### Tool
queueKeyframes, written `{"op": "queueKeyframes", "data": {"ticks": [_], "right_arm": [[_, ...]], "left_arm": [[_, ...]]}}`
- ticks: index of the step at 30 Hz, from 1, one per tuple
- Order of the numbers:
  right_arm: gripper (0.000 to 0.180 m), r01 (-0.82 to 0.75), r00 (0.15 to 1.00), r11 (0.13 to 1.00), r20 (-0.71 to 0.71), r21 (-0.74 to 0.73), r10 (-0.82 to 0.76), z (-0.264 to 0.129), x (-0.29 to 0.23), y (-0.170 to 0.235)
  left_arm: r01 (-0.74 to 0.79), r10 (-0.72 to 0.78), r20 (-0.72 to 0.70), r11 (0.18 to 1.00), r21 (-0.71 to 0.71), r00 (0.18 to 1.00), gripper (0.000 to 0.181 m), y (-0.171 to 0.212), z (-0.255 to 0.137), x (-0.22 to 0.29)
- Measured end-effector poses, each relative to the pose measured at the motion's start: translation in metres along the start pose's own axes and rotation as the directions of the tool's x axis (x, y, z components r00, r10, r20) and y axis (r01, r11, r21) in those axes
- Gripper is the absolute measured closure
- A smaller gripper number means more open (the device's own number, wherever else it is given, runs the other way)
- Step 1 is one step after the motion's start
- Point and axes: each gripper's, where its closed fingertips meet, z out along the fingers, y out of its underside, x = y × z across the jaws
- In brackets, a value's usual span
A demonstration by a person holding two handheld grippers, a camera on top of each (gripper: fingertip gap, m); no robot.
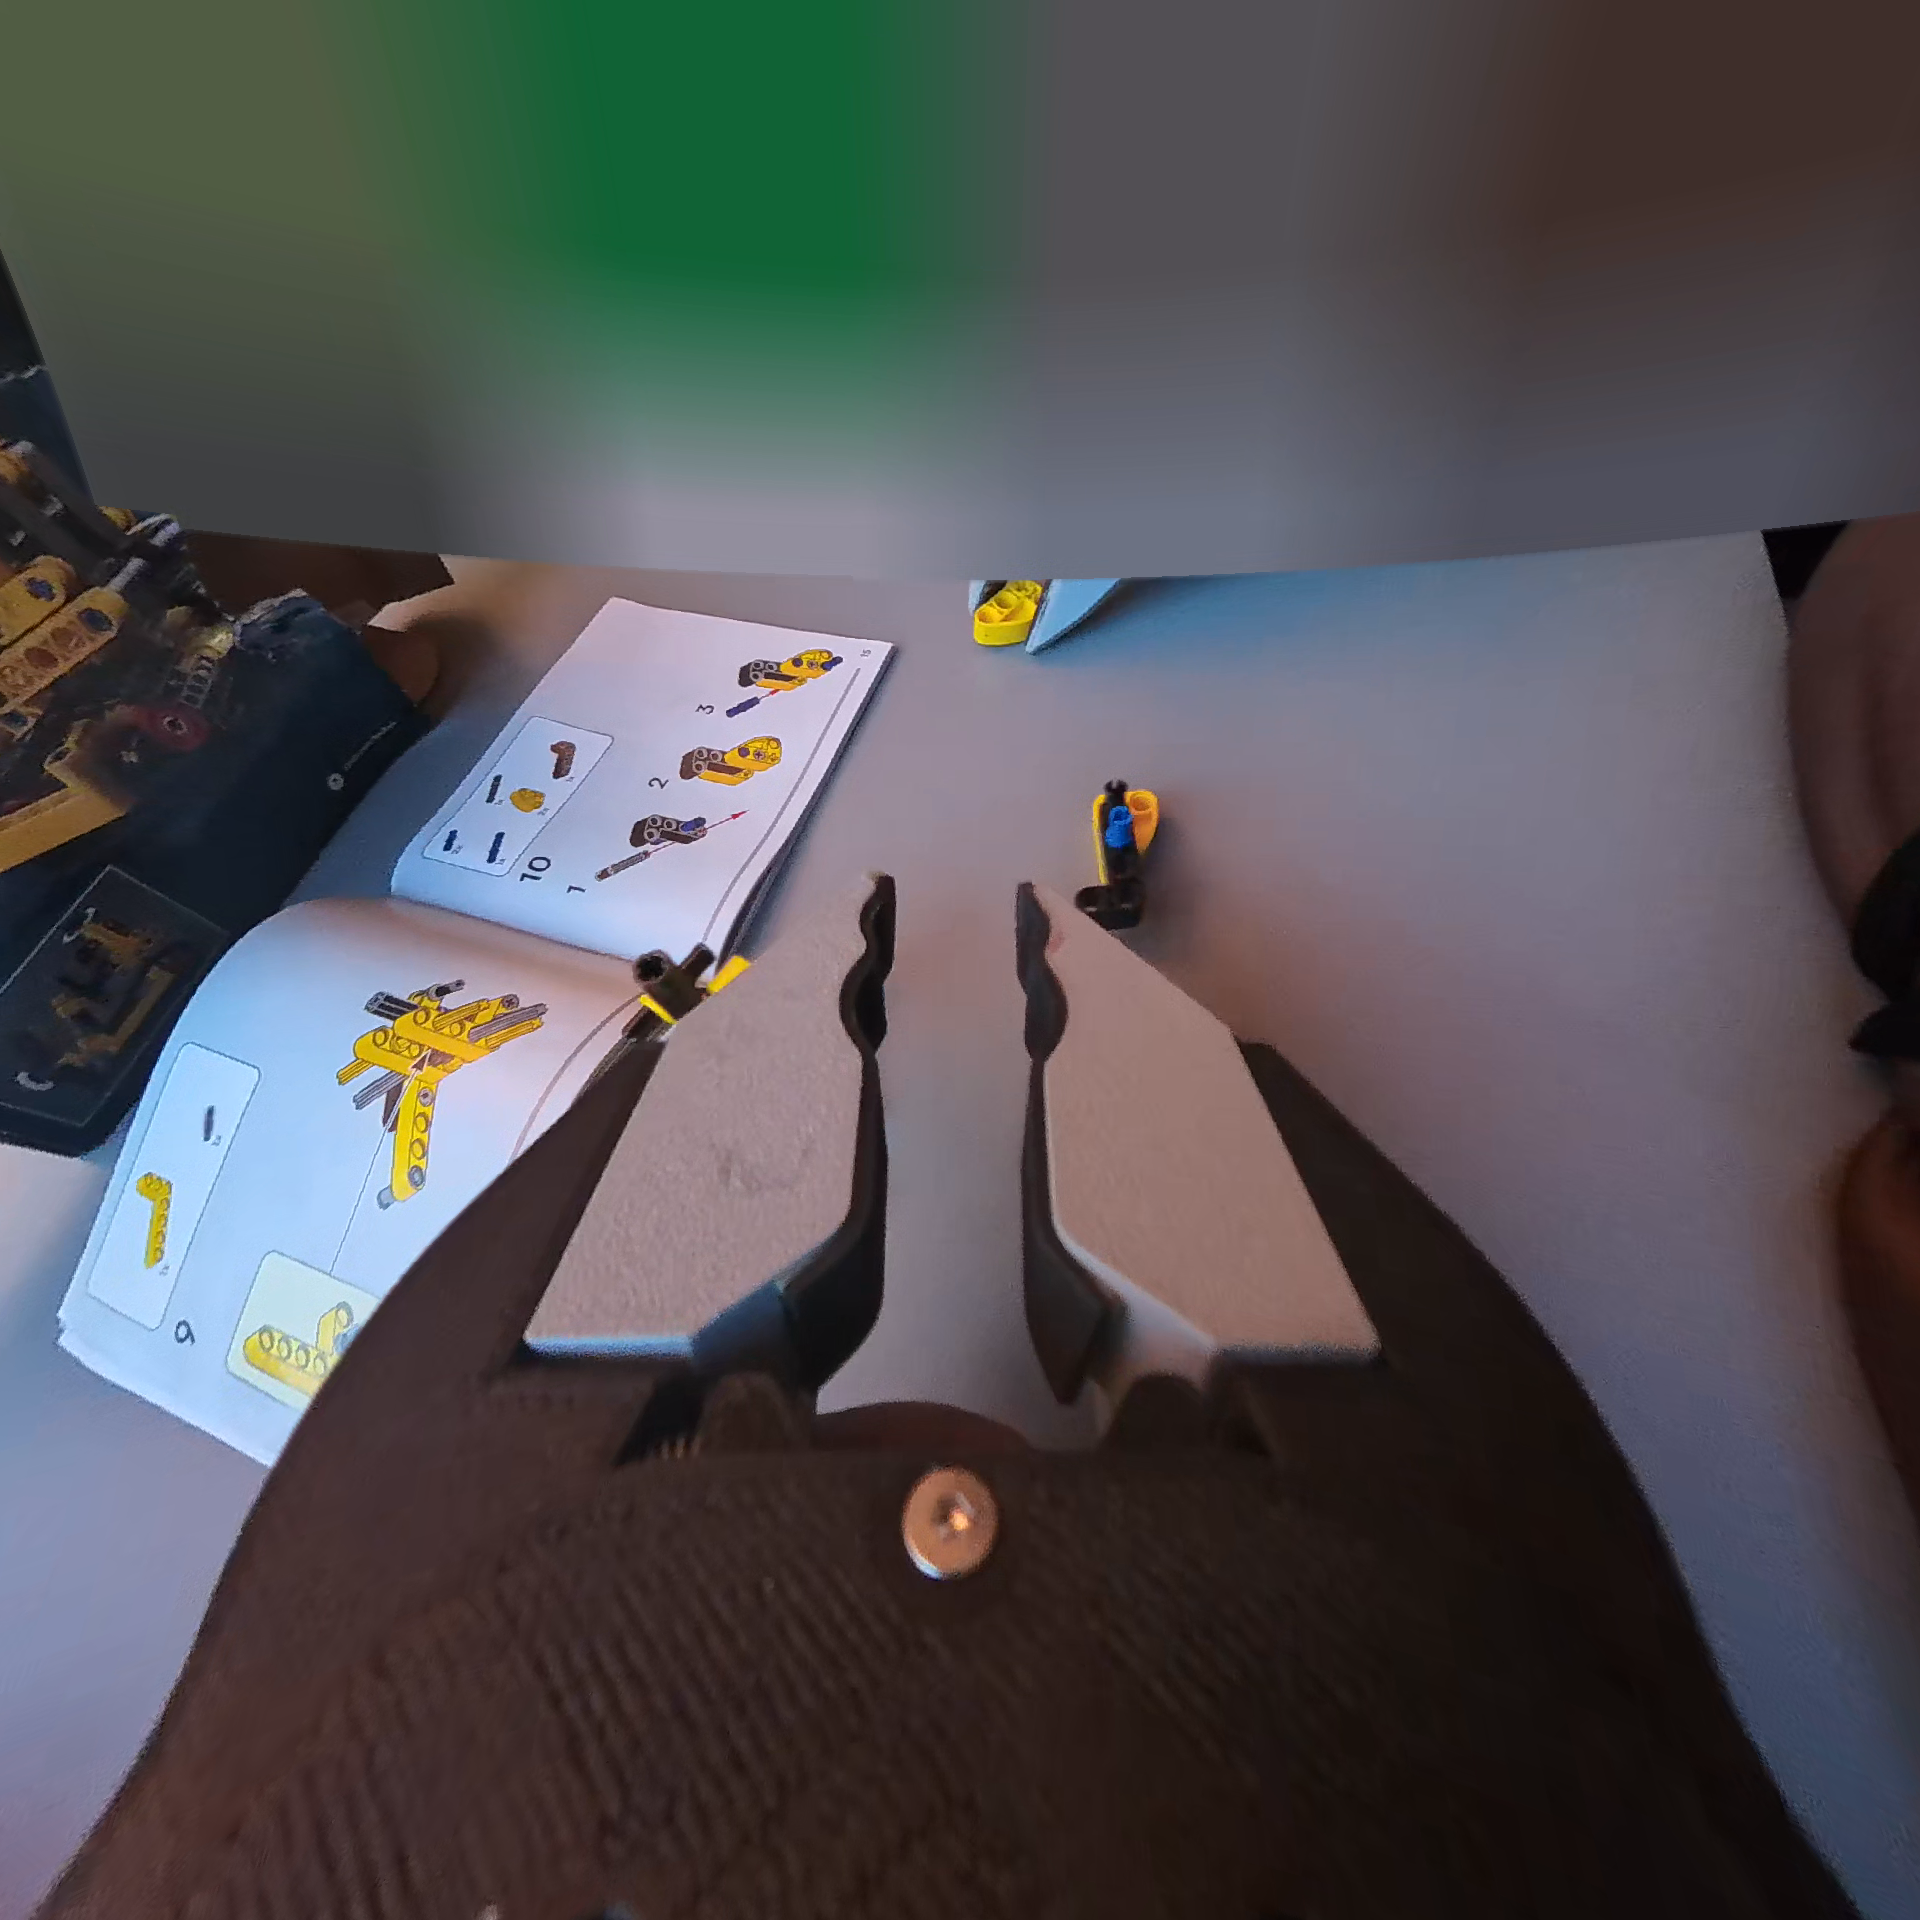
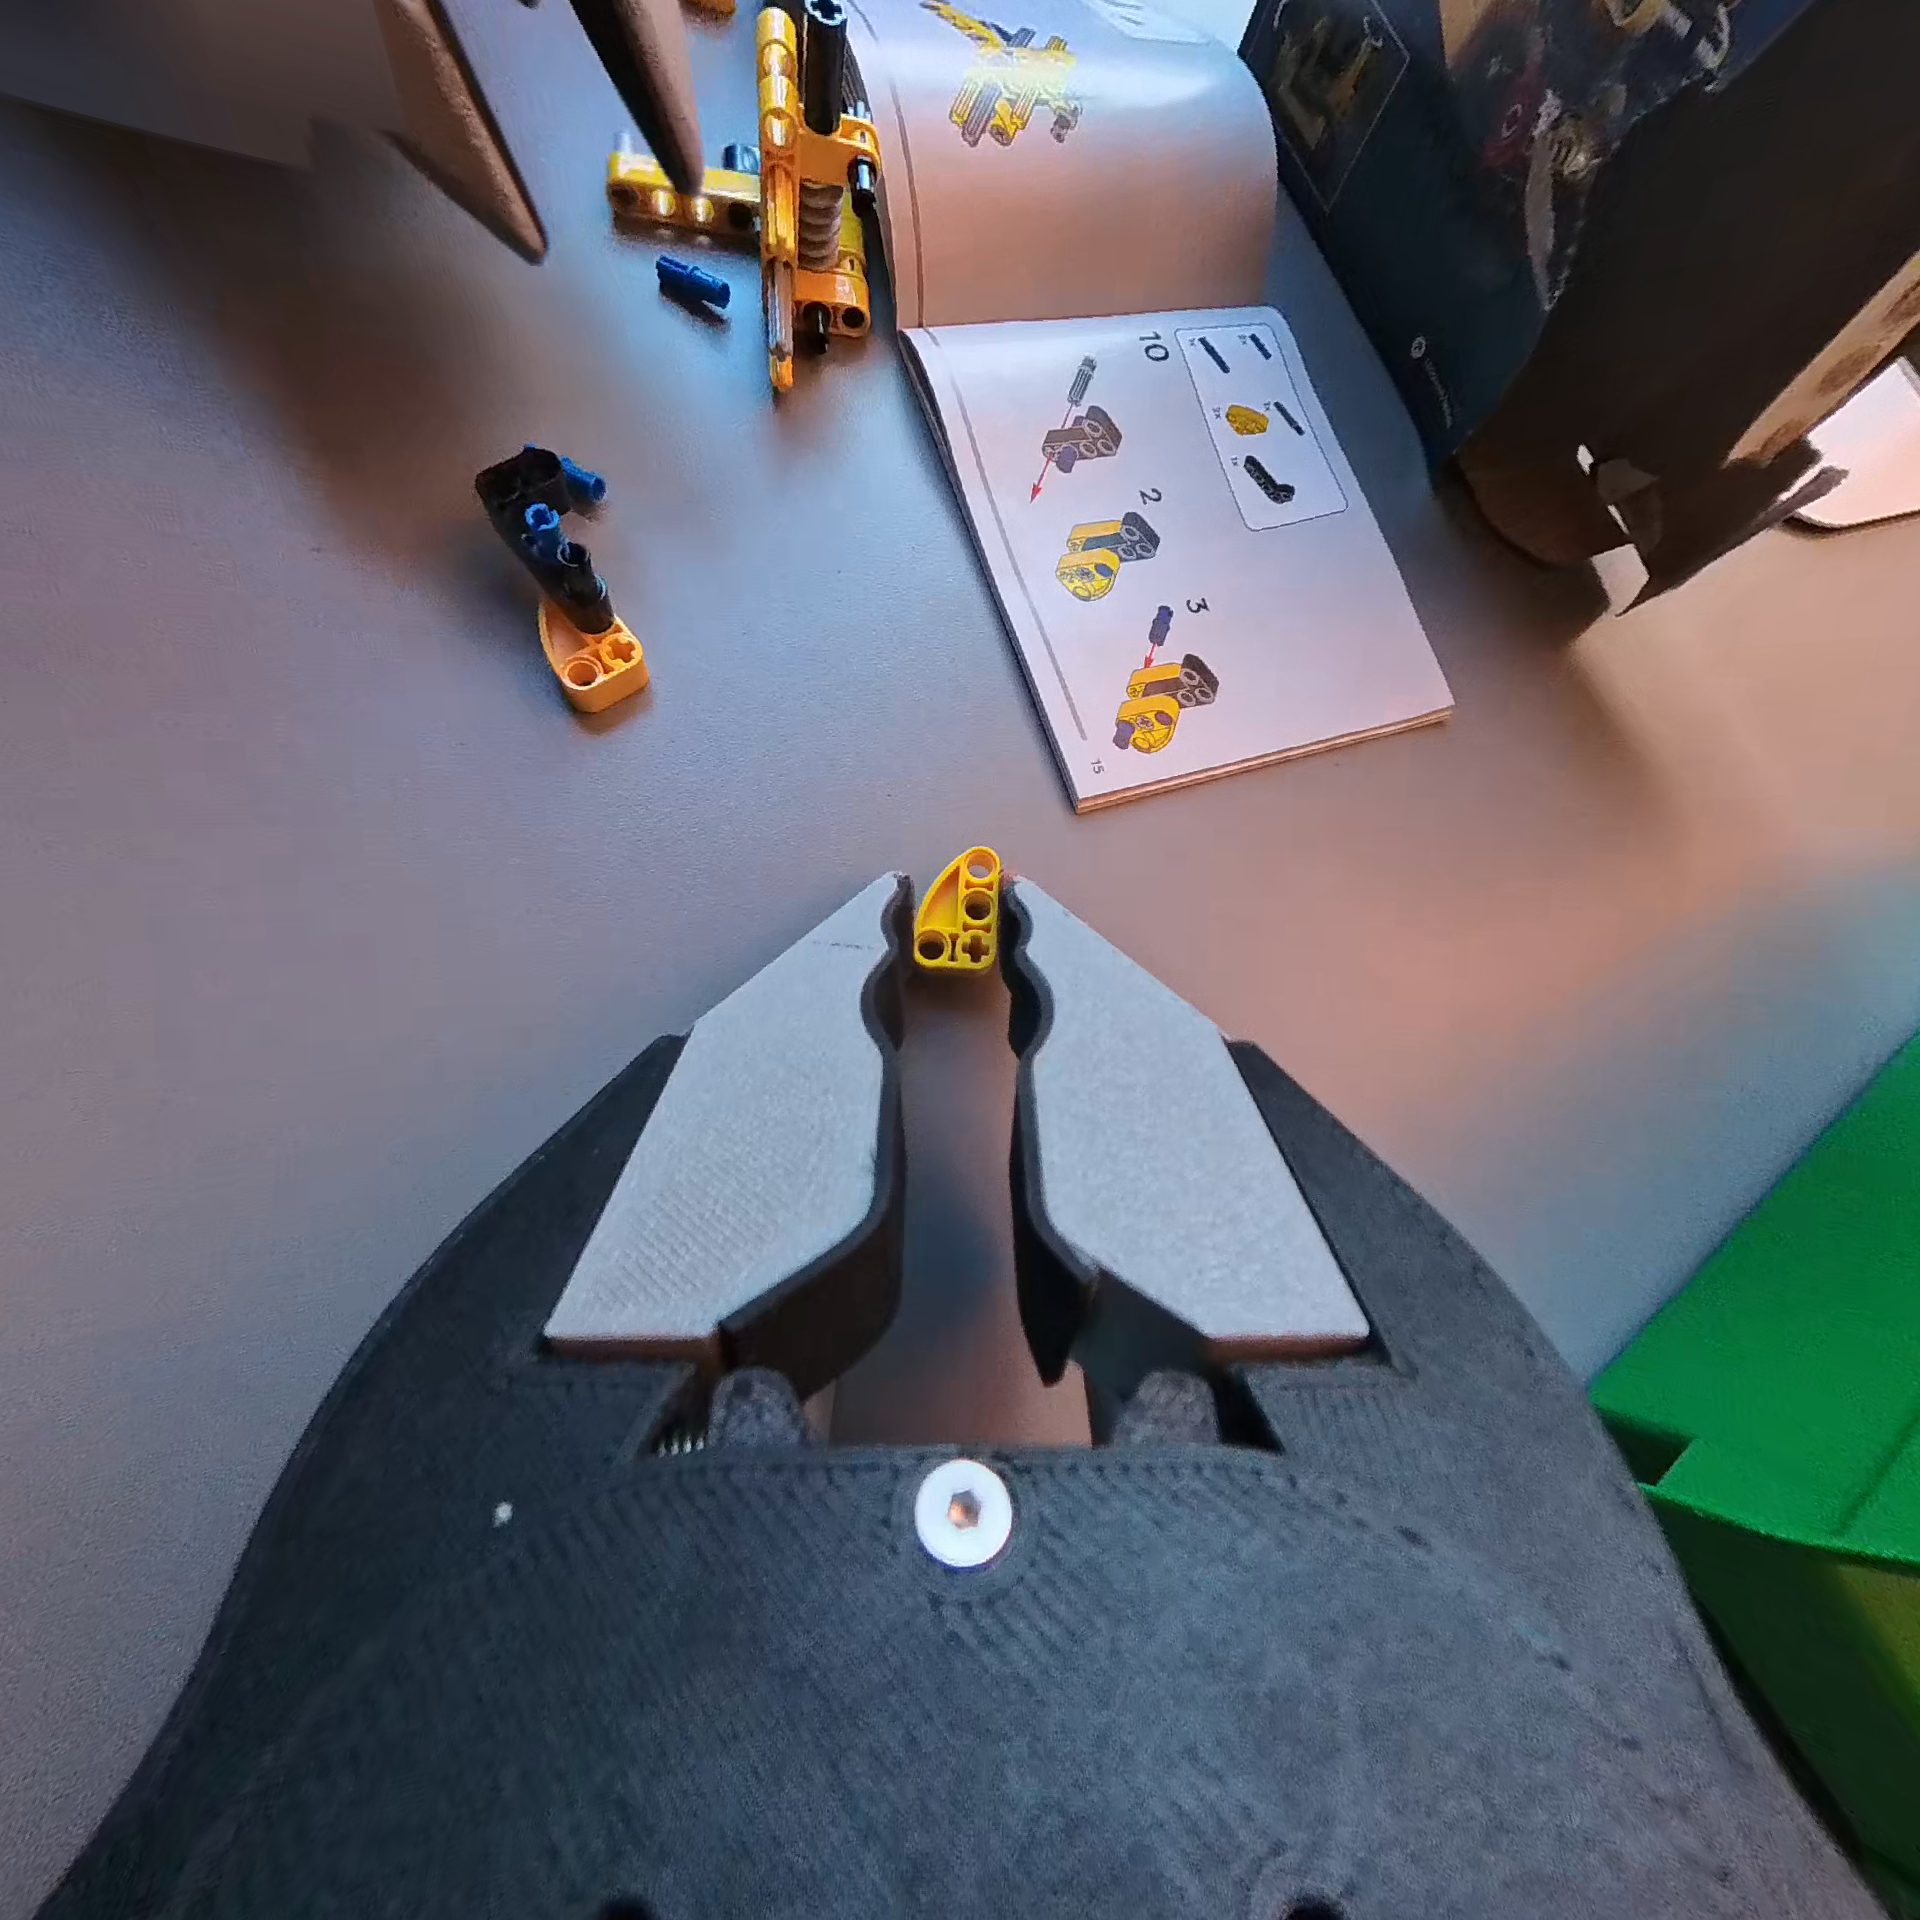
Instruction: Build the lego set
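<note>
Right gripper: nearest you; its jaws are pinching a small yellow curved liftarm at the tips, long axis pointing forward along the fingers.
Left gripper: jaws spread with nothing between them, poised above the bench.
Target sub-assembly: your black, blue and yellow cluster lies on the bench ahead and to the left of your right gripper, well apart from it; its long axis runs roughly toward you, yellow end nearest.
Same cluster, left view: just beyond and right of your left fingertips, so your left gripper is the nearer one.
Key relation: you would likely need to steady the cluster with the left, then carry the liftarm forward-left to meet it.
Larger yellow assembly: farther off, beside the booklet; the other gripper's tips sit over it.
Instruction booklet: open, right of the cluster.
Lego box: far right.
Loose blue pin: near the larger assembly.
</note>
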Motion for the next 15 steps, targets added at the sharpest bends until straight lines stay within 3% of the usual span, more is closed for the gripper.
{"op": "queueKeyframes", "data": {"ticks": [15], "right_arm": [[0.166, -0.01, 1.0, 1.0, 0.004, 0.001, 0.01, 0.0003, 0.0006, -0.0001]], "left_arm": [[-0.039, 0.038, -0.013, 0.999, -0.015, 0.999, 0.161, 0.0016, 0.0016, 0.0057]]}}
